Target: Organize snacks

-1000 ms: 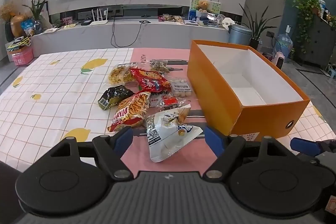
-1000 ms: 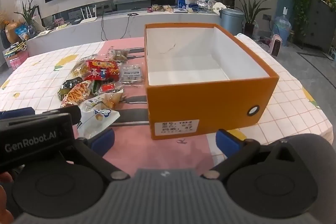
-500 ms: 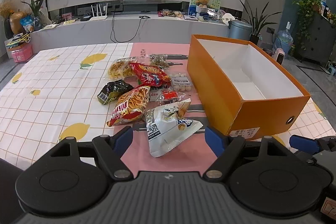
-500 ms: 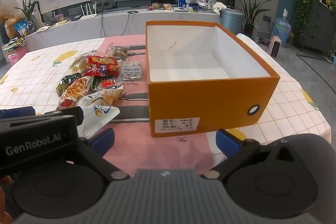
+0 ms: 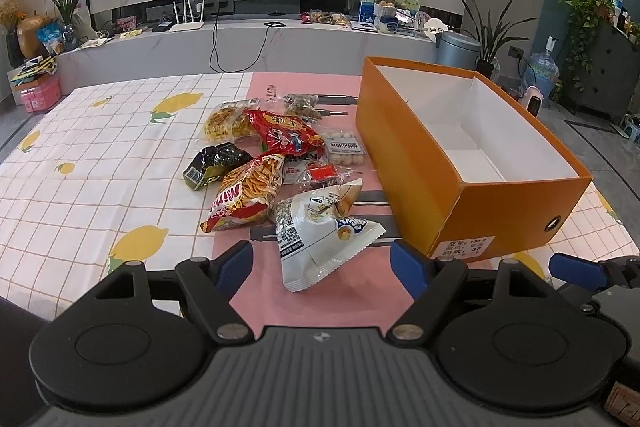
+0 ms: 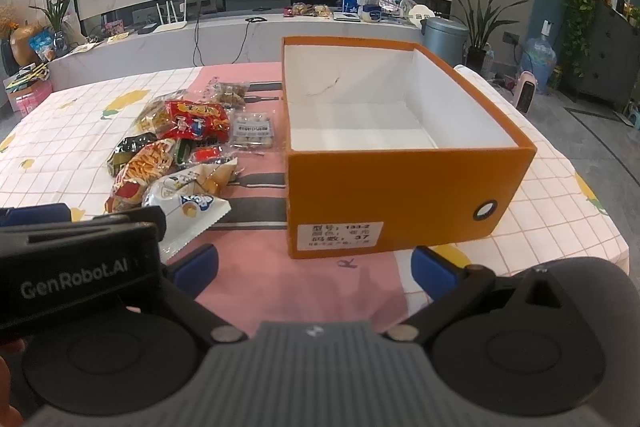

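A pile of snack packets lies on the pink runner: a white bag [image 5: 320,235] [image 6: 184,207] nearest me, an orange stick-snack bag [image 5: 248,193], a red bag [image 5: 286,133], a dark green packet [image 5: 214,165] and a clear tray of small balls [image 5: 344,149]. Right of them stands an empty orange box [image 5: 408,155] [image 6: 400,195] with a white inside. My left gripper [image 5: 322,263] is open, its blue fingertips either side of the white bag's near end, above the cloth. My right gripper [image 6: 314,267] is open in front of the box's labelled end, holding nothing.
The table [image 5: 80,163] wears a white checked cloth with lemon prints. Behind it runs a long grey TV bench [image 5: 240,43] with a router and cables. A bin [image 5: 456,47] and potted plants stand at the back right. The left gripper's body [image 6: 76,267] fills the right view's lower left.
Both views have risen and pulled back slightly, so the snacks and box sit a little farther off. Both grippers stay open and nothing on the table has moved.
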A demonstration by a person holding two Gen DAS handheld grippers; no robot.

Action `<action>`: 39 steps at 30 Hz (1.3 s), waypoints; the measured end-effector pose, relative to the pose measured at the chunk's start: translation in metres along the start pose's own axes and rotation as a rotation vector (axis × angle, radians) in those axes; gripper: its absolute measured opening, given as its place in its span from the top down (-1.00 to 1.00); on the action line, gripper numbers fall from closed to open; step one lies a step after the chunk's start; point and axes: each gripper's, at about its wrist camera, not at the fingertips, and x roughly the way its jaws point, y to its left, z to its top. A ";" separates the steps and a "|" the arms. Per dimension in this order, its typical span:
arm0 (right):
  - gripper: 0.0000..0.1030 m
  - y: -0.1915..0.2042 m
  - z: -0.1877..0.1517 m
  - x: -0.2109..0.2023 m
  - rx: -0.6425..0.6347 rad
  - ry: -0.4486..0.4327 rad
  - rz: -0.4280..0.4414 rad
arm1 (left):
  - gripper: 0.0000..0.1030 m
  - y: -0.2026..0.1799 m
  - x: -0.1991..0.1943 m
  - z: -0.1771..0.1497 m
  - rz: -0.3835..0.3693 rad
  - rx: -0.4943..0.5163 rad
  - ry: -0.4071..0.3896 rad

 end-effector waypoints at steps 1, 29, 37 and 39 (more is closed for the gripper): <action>-0.94 0.000 0.000 0.000 0.000 0.000 -0.001 | -0.78 0.000 0.000 0.000 -0.001 -0.001 0.001; -0.94 0.005 -0.002 0.005 -0.004 0.022 0.026 | -0.78 -0.001 0.001 -0.001 0.028 0.019 0.015; -0.94 0.009 -0.003 0.003 -0.023 0.018 0.037 | -0.78 -0.004 0.000 -0.001 0.024 0.026 0.019; -0.94 0.010 -0.003 0.004 -0.019 0.018 0.040 | -0.78 -0.004 0.000 -0.001 0.024 0.026 0.018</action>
